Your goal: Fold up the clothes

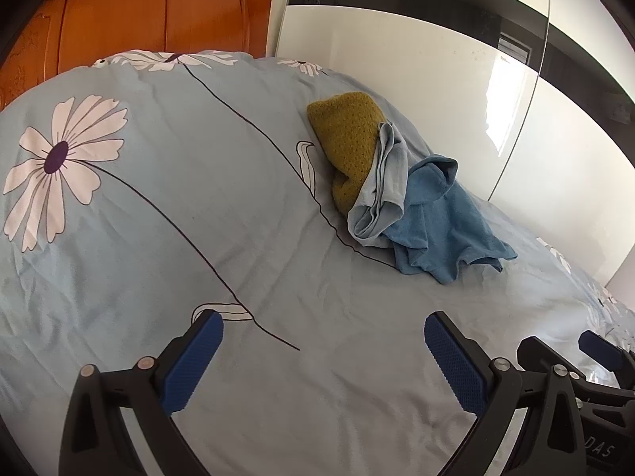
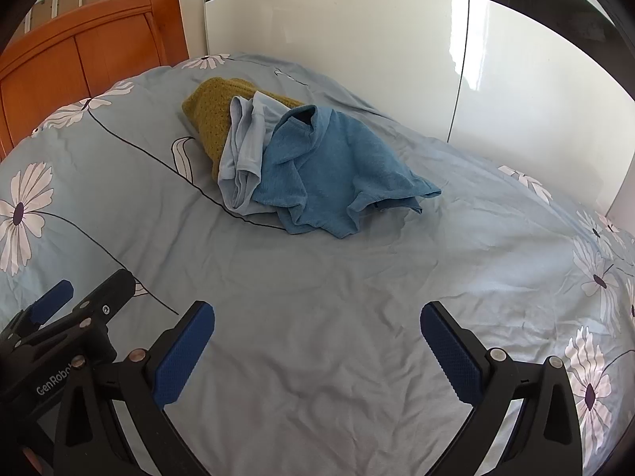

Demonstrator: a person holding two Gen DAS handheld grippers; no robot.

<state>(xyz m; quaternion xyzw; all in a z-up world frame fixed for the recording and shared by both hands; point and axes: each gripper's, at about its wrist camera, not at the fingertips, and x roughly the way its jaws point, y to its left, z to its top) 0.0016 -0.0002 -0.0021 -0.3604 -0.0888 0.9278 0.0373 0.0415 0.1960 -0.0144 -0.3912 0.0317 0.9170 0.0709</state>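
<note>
A pile of clothes lies on the bed: a mustard knit garment (image 1: 345, 139) (image 2: 212, 115), a pale blue garment (image 1: 383, 186) (image 2: 244, 146) over it, and a crumpled blue T-shirt (image 1: 440, 218) (image 2: 337, 170) at the front. My left gripper (image 1: 323, 341) is open and empty above the duvet, well short of the pile. My right gripper (image 2: 317, 331) is open and empty too, beside the left one. Each gripper shows at the edge of the other's view, the right one (image 1: 591, 361) and the left one (image 2: 79, 305).
The bed has a light blue duvet (image 1: 158, 218) (image 2: 357, 297) with white flowers. An orange wooden headboard (image 1: 139, 12) (image 2: 79, 51) stands at the far end. A glossy white wardrobe (image 1: 416, 79) (image 2: 397, 47) runs along the far side of the bed.
</note>
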